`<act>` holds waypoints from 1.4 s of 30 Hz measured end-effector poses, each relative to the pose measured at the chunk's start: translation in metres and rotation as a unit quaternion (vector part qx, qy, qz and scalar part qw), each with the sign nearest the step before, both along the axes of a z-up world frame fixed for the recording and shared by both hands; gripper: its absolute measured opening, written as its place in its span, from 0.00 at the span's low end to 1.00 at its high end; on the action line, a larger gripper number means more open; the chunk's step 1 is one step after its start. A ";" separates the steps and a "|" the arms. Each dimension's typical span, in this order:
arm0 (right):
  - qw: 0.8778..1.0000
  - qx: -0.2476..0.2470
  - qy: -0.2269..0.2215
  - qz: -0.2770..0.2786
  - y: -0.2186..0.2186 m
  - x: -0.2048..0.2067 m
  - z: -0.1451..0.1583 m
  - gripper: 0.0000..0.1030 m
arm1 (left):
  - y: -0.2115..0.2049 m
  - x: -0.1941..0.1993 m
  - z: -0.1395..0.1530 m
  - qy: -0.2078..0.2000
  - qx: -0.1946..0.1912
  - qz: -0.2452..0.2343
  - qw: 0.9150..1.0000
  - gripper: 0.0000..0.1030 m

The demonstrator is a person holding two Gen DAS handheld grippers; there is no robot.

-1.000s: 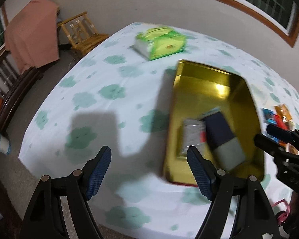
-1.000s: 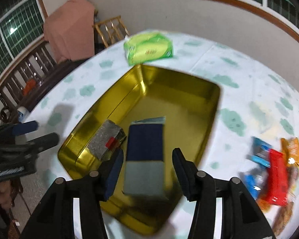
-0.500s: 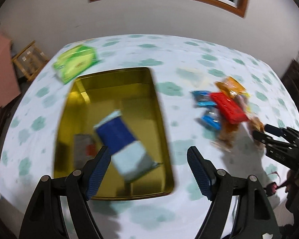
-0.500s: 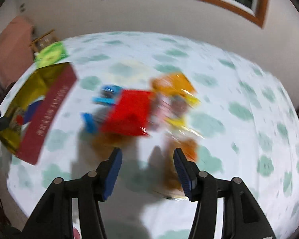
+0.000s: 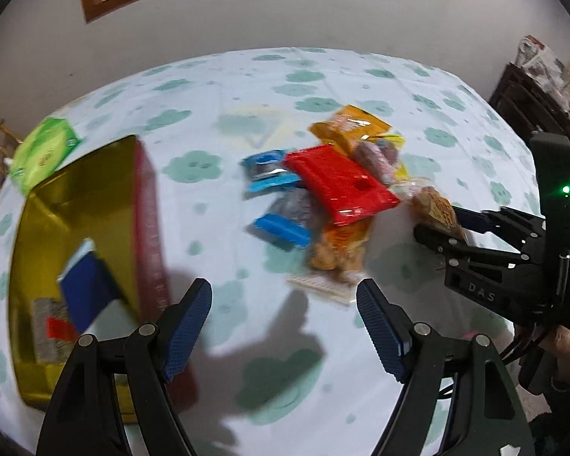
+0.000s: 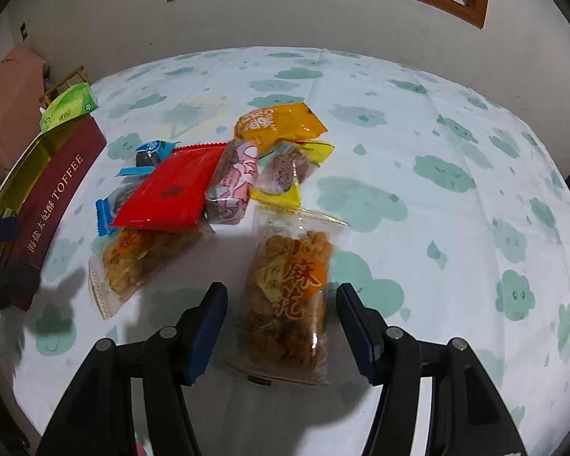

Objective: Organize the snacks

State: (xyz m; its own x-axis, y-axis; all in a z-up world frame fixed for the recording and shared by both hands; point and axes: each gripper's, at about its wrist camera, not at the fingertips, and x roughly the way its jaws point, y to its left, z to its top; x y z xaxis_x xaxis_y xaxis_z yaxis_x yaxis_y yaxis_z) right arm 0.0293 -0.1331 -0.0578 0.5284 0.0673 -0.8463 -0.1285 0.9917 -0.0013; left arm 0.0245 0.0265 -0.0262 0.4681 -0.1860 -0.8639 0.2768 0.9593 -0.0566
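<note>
The left gripper (image 5: 283,326) fills the bottom of its own view: two black angular arms with silver round screws at the joints; each finger carries a dark blue pad (image 5: 188,328) with a fine grid texture. The right gripper (image 6: 281,328) has the same build at the bottom of its frame, black arms, silver screws, blue pads (image 6: 355,328). At the right edge of the left view its black body bears pale letters "DAS", a small green light, thin black cables; a hand (image 5: 568,345) of bare skin grips the handle.
</note>
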 end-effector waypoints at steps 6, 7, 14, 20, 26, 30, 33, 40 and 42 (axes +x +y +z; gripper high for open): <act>1.000 0.007 -0.018 -0.011 -0.025 -0.001 0.000 0.39 | -0.015 0.009 -0.017 0.027 -0.014 -0.017 0.999 0.73; 1.000 0.007 -0.021 -0.018 -0.034 -0.001 0.000 0.39 | -0.017 0.012 -0.021 0.033 -0.013 -0.018 0.999 0.72; 0.998 0.002 -0.038 -0.050 -0.077 0.004 -0.001 0.39 | -0.033 0.022 -0.031 0.046 -0.006 -0.028 0.999 0.68; 0.997 0.005 -0.049 -0.053 -0.087 0.007 -0.002 0.39 | -0.049 0.039 -0.037 0.053 -0.005 -0.034 0.998 0.63; 0.997 0.006 -0.055 -0.054 -0.087 0.004 -0.003 0.39 | -0.059 0.056 -0.037 0.050 -0.006 -0.037 0.998 0.53; 0.997 0.006 -0.055 -0.054 -0.087 0.004 -0.003 0.39 | -0.062 0.055 -0.036 0.045 0.001 -0.039 0.998 0.39; 0.997 0.006 -0.055 -0.053 -0.087 0.004 -0.003 0.39 | -0.056 0.046 -0.035 0.051 -0.011 -0.041 0.998 0.33; 0.997 0.007 -0.055 -0.054 -0.088 0.004 -0.003 0.40 | -0.047 0.023 -0.034 0.060 -0.013 -0.039 0.997 0.33; 0.997 0.008 -0.055 -0.054 -0.088 0.004 -0.004 0.40 | -0.049 0.019 -0.034 0.062 -0.012 -0.038 0.997 0.33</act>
